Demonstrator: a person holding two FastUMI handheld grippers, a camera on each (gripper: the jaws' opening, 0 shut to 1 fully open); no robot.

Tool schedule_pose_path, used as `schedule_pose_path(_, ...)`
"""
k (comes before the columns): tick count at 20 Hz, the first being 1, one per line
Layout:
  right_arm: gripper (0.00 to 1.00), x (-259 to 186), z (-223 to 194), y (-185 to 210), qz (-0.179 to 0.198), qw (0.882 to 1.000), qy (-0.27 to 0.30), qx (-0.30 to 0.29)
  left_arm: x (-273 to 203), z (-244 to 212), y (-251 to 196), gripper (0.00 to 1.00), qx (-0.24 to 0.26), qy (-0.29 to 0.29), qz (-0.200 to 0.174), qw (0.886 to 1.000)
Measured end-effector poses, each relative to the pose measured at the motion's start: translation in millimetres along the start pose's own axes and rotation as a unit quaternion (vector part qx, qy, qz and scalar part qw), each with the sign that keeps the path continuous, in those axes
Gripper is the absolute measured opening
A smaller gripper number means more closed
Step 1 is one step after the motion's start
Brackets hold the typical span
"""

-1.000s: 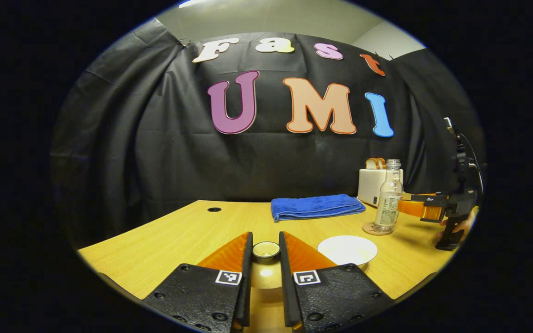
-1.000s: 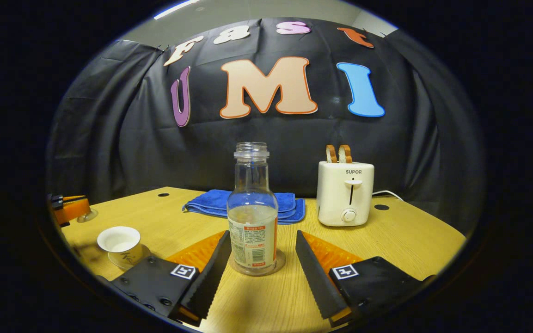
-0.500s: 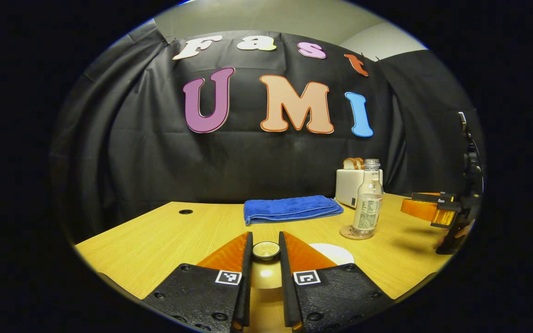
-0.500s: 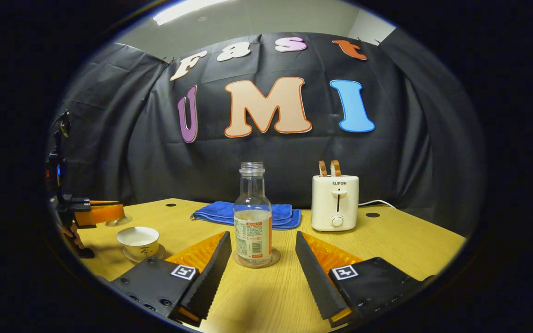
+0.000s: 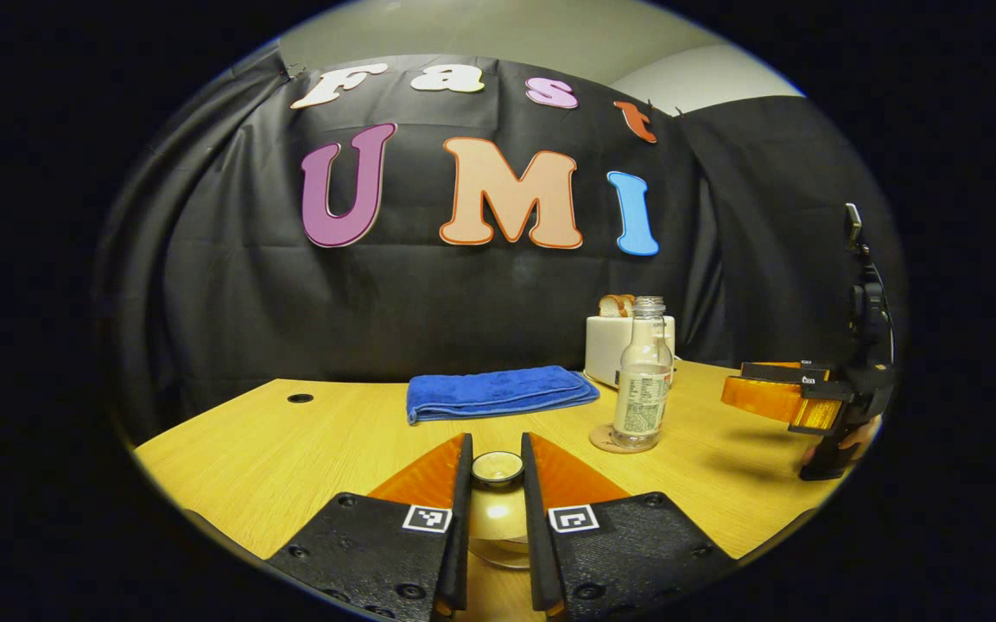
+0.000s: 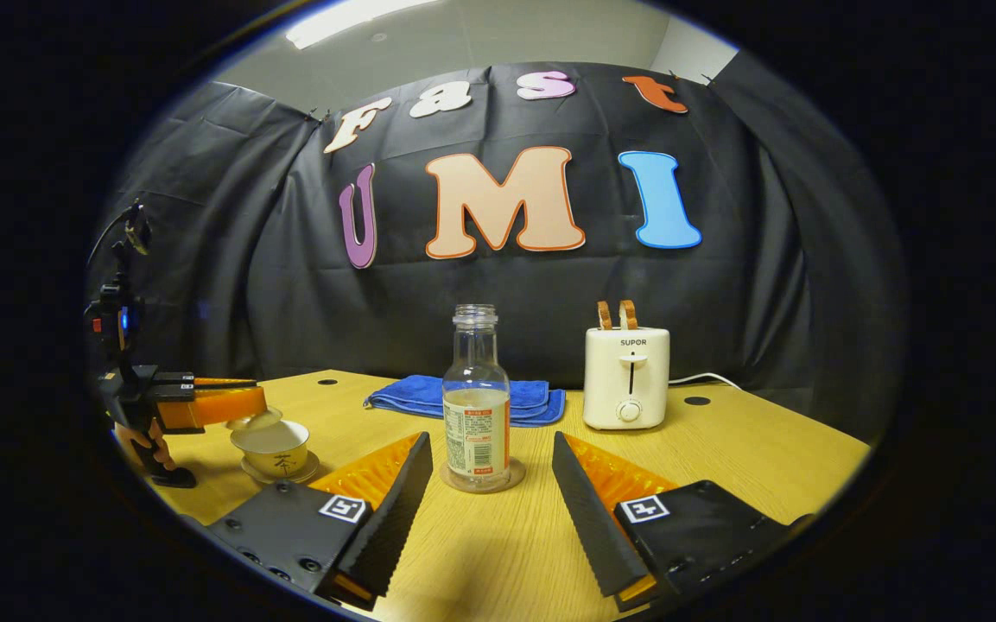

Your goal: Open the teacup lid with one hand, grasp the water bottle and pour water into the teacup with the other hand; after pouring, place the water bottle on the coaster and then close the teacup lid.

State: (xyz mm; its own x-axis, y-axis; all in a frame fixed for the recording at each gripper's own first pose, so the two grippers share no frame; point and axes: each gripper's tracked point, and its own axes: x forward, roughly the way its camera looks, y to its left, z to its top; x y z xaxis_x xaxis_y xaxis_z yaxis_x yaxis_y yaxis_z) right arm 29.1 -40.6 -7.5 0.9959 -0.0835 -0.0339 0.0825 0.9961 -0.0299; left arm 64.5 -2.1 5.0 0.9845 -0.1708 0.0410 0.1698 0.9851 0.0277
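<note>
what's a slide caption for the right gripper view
Open right tool facing clear plastic water bottle on round coaster.

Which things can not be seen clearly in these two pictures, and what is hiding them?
- Teacup lid, left gripper view: its lower part is hidden between the left gripper's fingers.
- Teacup, right gripper view: too small and far to tell its water level; the lid above it is half covered.
- Toaster, left gripper view: partly hidden behind the water bottle.
- Coaster, right gripper view: mostly covered by the bottle.

The toaster (image 5: 605, 345) is half hidden behind the bottle (image 5: 641, 380); the bottle's label print is too small to read.
</note>
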Motion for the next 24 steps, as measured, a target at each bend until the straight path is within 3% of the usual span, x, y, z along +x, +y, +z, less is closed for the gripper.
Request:
schedule_pose_path(12,0.9,-2,2,-2,-0.002,1.0,0.001,0.0,9,-13,-20,0.28,0.023,0.043,-0.041,0.998)
schedule_pose_path(24,0.89,-1,3,-3,-0.001,1.0,0.001,0.0,11,-17,-22,0.32,0.033,0.062,-0.044,0.997)
